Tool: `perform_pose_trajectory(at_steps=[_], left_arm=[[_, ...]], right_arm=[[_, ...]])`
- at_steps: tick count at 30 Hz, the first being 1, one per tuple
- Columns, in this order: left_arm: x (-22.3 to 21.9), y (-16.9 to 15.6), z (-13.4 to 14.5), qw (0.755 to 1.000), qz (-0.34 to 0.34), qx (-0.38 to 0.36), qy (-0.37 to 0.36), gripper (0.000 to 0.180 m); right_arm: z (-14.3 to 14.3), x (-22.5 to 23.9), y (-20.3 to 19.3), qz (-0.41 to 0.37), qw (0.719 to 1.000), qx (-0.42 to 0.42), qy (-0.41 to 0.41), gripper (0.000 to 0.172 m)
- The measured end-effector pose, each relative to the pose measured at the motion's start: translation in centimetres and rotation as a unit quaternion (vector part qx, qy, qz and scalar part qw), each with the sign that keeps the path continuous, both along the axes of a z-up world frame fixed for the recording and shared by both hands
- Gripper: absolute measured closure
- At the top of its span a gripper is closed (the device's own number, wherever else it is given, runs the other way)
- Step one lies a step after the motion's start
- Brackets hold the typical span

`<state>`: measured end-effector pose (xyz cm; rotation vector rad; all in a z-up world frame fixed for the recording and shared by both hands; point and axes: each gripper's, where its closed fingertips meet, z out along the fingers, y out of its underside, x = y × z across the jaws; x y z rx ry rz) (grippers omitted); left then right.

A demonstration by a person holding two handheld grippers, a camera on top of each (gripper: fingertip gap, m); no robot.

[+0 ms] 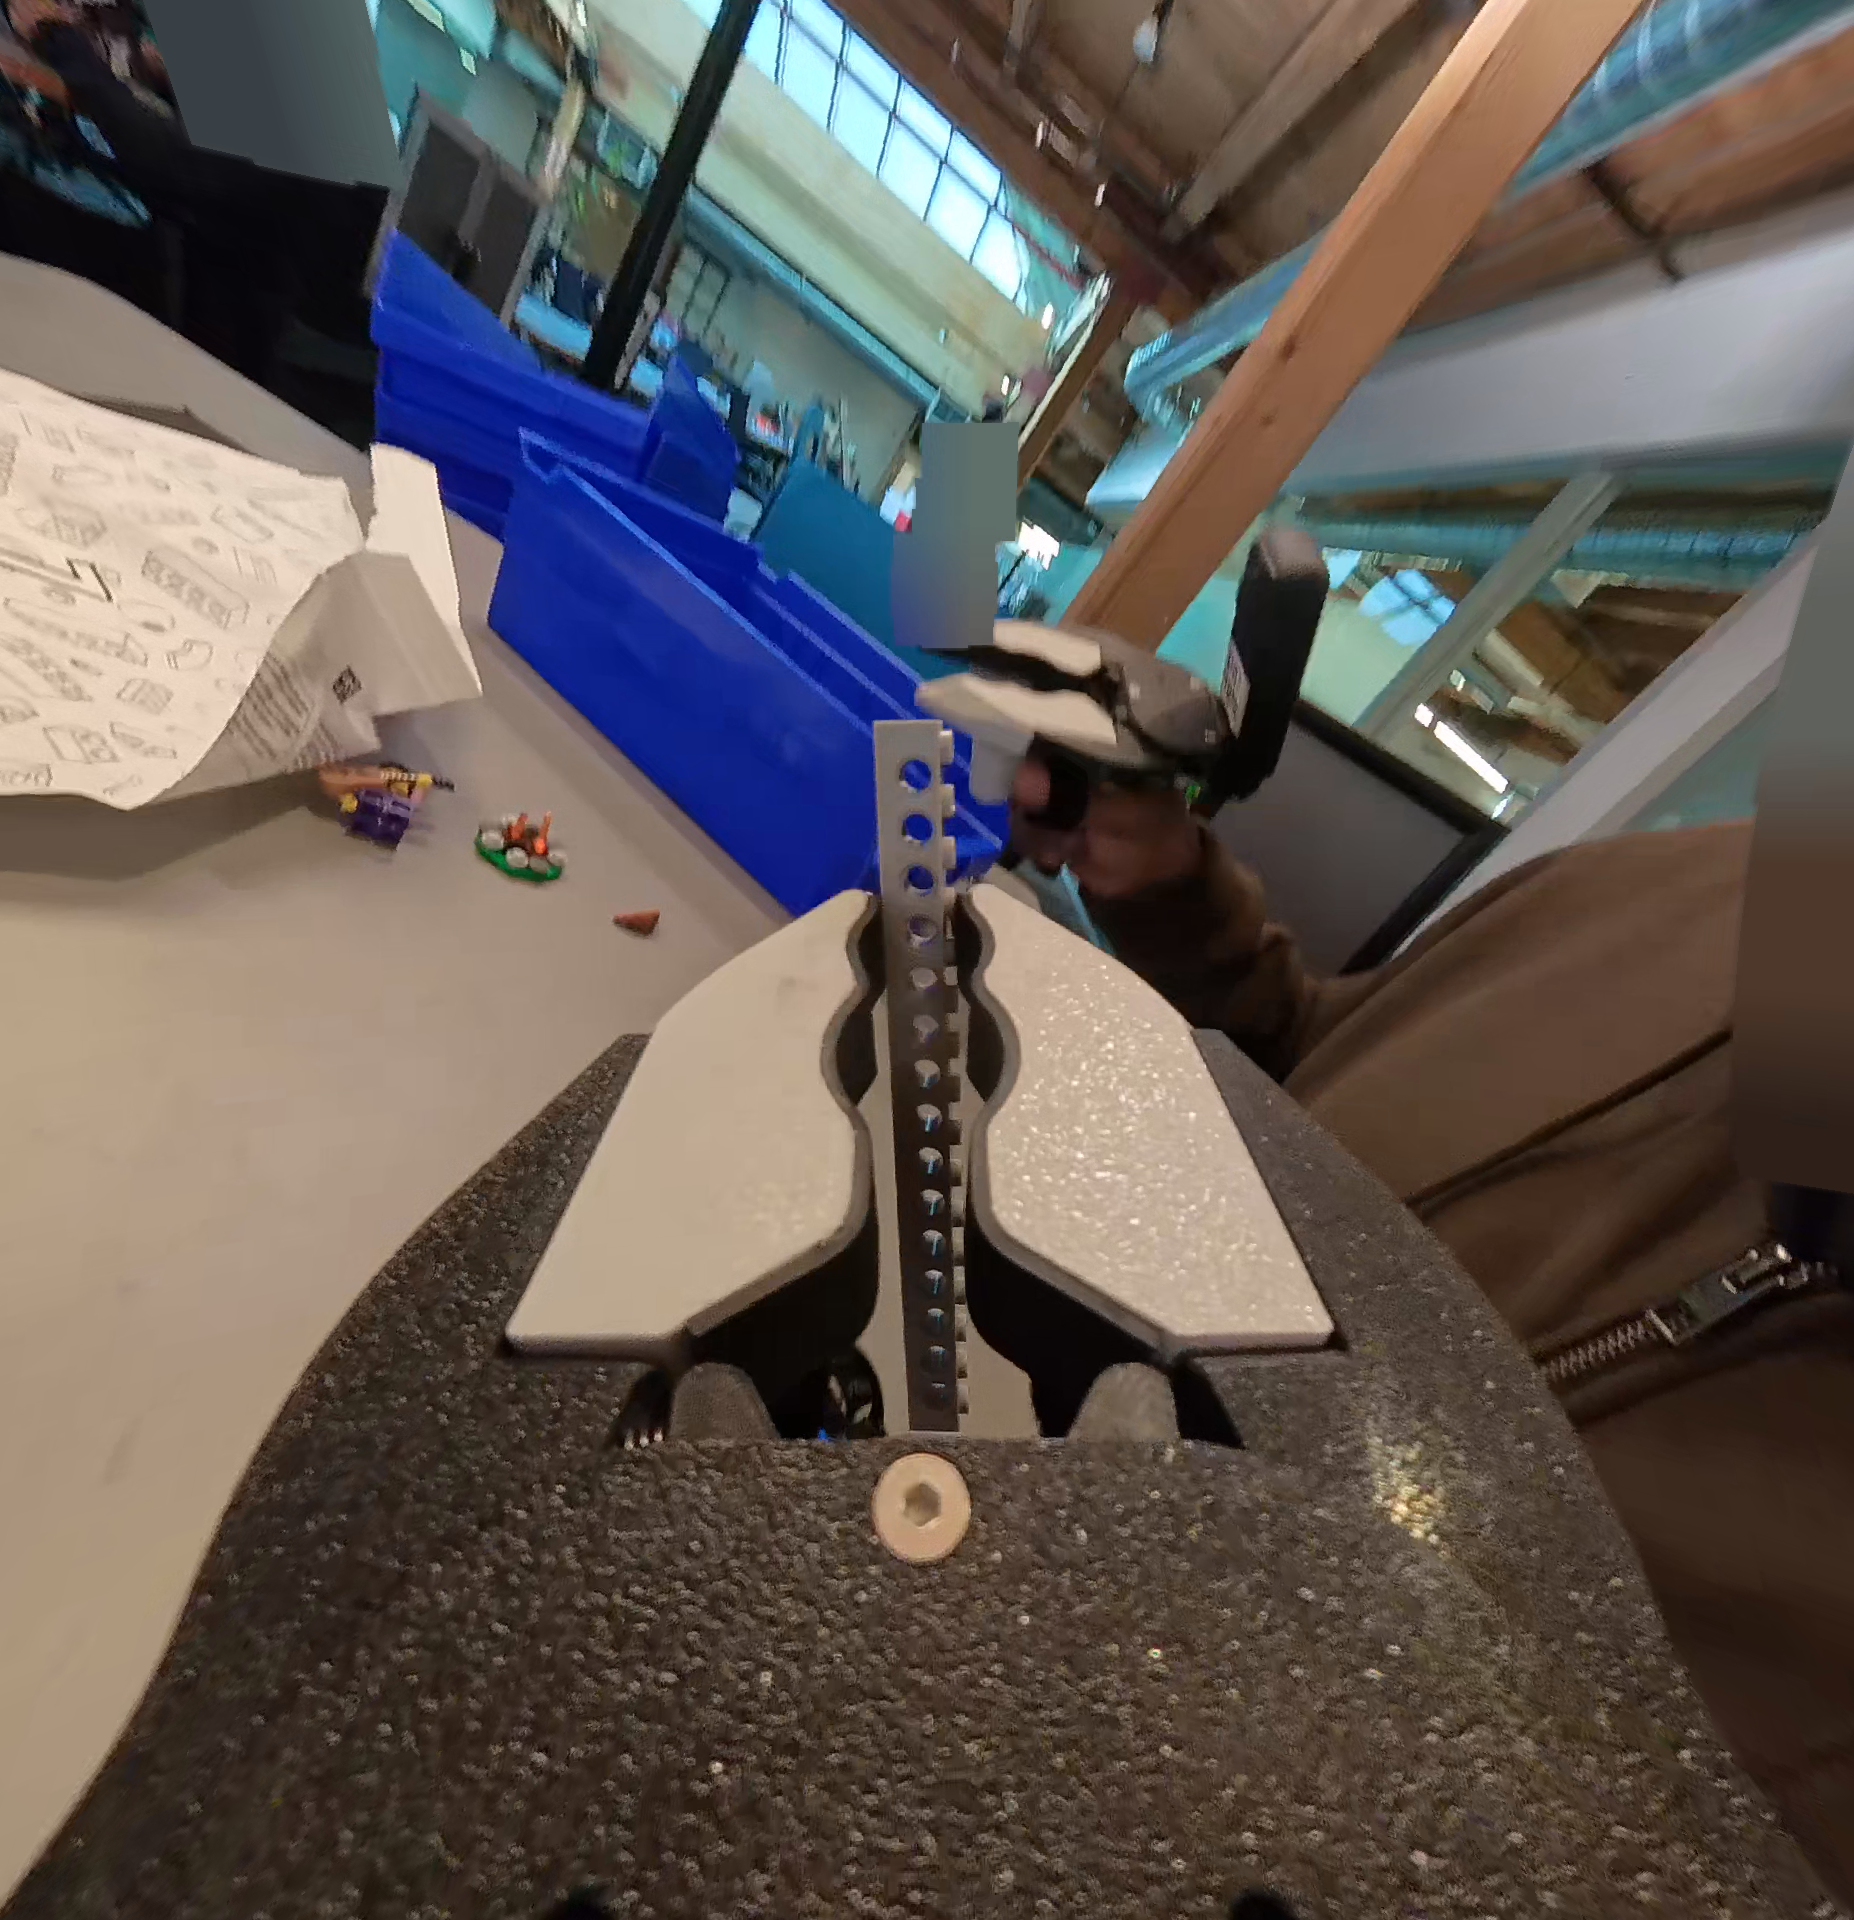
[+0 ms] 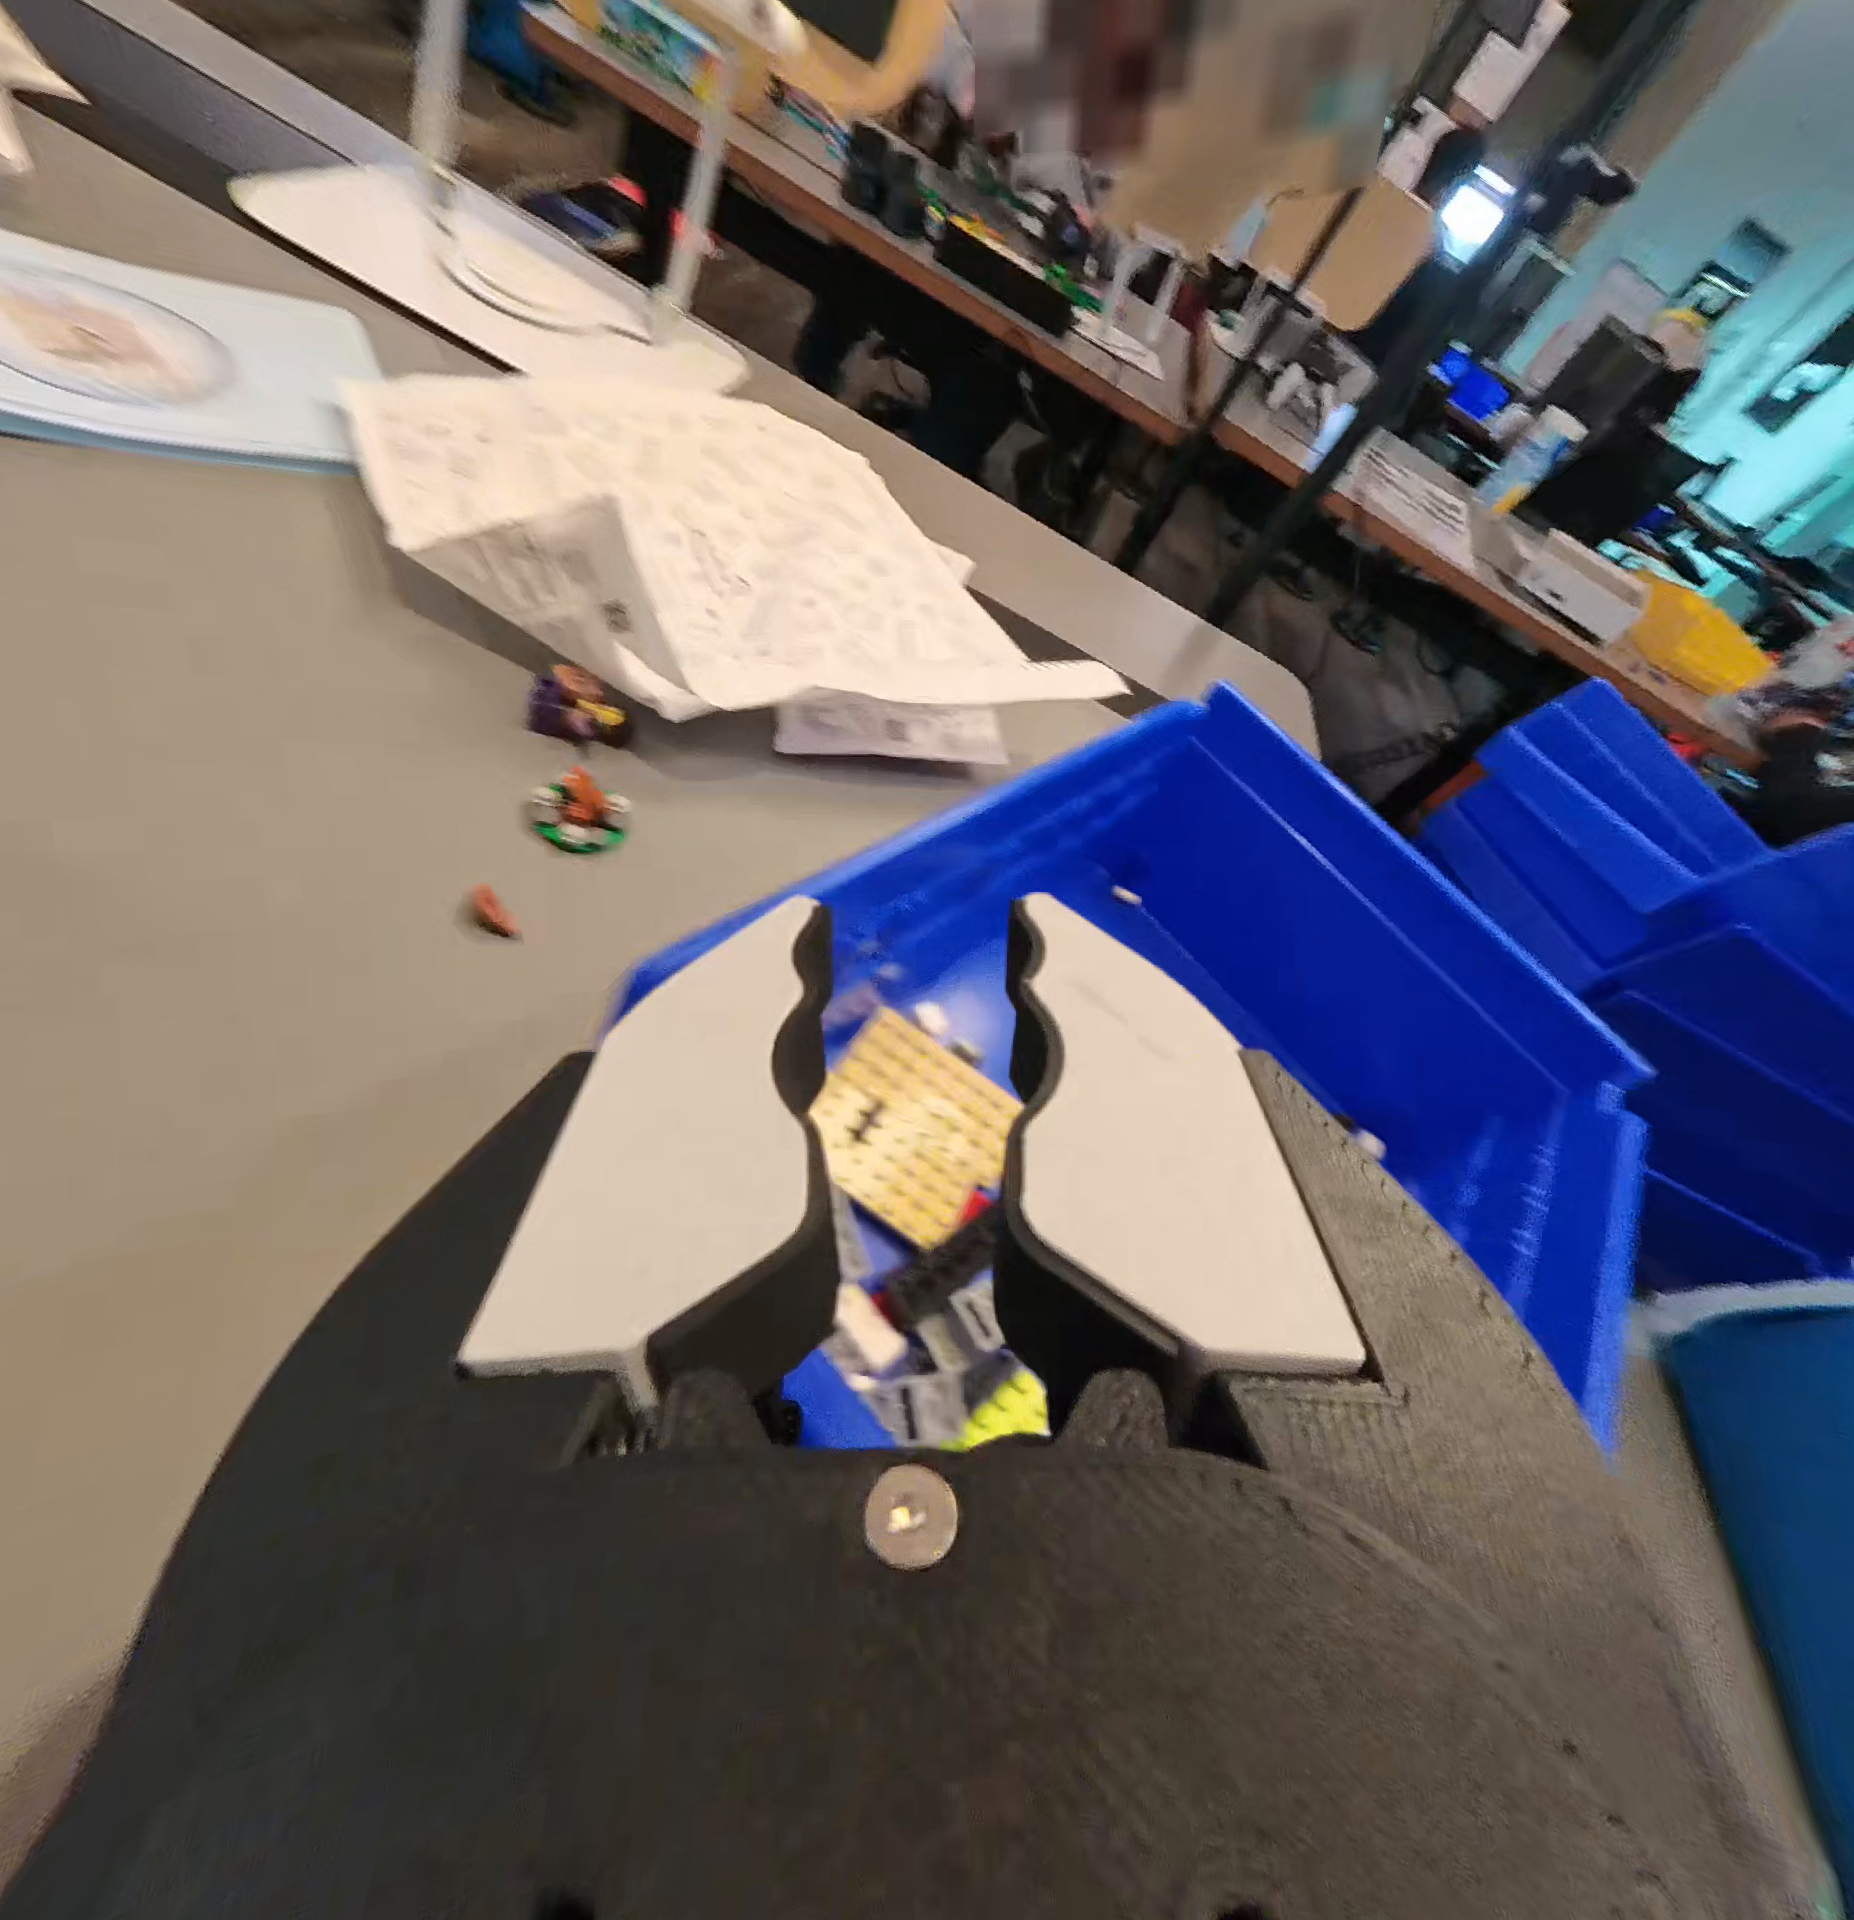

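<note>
Tongs: left gripper [image 1: 918, 914] pinches a grey holed beam [image 1: 915, 831] lengthwise, tip pointing forward; right gripper [image 2: 918, 935] hangs spread, bare, above the blue bin [image 2: 1318, 862] of bricks.

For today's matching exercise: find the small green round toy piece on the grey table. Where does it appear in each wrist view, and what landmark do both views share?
Left wrist view: the green round piece lies left of centre, beyond the left gripper.
Right wrist view: it lies left of centre, left of the blue bin.
Shared landmark: the small brown piece lying near it.
</note>
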<state>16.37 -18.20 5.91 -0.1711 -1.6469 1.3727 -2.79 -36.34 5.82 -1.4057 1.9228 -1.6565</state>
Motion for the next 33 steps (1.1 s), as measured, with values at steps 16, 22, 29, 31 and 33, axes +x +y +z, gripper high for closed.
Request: perform_pose_trajectory(at_steps=[16, 22, 29, 31, 33], left_arm=[[-4.7, -0.3, 2.5, 0.993, -0.02, -0.082, 0.081, 0.168], [-2.0, -0.7, 1.9, 0.998, 0.023, -0.063, -0.015, 0.136], [0.8, 0.2, -3.9, 0.963, 0.014, 0.02, -0.268, 0.127], [0.6, 0.7, -5.6, 0.951, -0.012, 0.041, -0.307, 0.126], [0.7, 0.9, -6.9, 0.94, -0.026, 0.057, -0.334, 0.126]], right_arm=[[-3.6, 14.8, 22.0, 0.398, 0.833, 0.368, -0.109, 0.158], [-1.0, 10.7, 14.1, 0.284, 0.901, 0.296, -0.142, 0.159], [1.4, -3.9, -2.4, -0.044, 0.984, 0.146, -0.095, 0.159], [-0.2, -6.0, -4.0, -0.086, 0.984, 0.153, -0.043, 0.148], [-1.2, -6.2, -3.9, -0.083, 0.984, 0.155, -0.007, 0.137]])
